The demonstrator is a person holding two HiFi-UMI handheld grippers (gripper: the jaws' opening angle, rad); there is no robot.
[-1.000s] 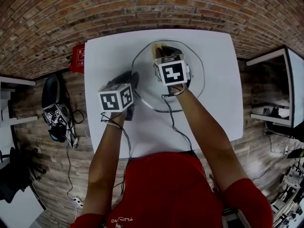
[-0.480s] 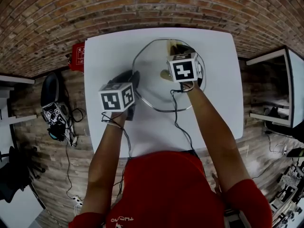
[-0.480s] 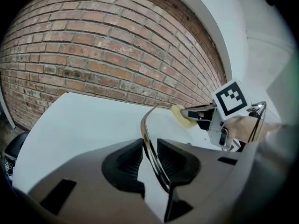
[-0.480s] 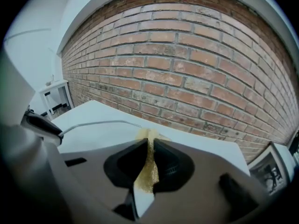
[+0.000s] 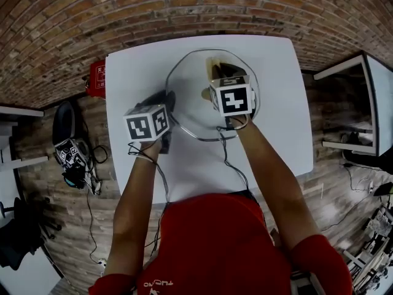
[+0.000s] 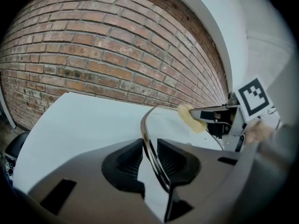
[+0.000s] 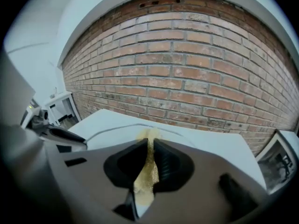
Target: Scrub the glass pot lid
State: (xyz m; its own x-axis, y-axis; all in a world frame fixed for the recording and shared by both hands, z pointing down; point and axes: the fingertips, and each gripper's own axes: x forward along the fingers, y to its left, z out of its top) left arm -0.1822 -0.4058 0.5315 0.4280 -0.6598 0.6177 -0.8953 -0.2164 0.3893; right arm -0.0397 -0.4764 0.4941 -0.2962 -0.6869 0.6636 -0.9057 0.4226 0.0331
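Mid-scrub, by the look of it: left gripper [image 6: 150,148] pinches the glass pot lid [image 5: 191,97] by its rim, between the fingers; right gripper [image 7: 149,146] clenches a yellow sponge [image 7: 147,174], its tip poking out onto the glass; next up, likely a firm sweep across.

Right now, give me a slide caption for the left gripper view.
Left gripper steadies the glass pot lid by its rim while the right gripper holds a yellow sponge over it.

Lid [image 5: 190,103]: clear glossy glass, rimmed in polished metal. Sponge [image 7: 148,174]: yellow, porous, rough. Table [image 5: 132,72]: white, smooth, matt. Rough brick is noted on the wall [image 5: 184,8], frame top.
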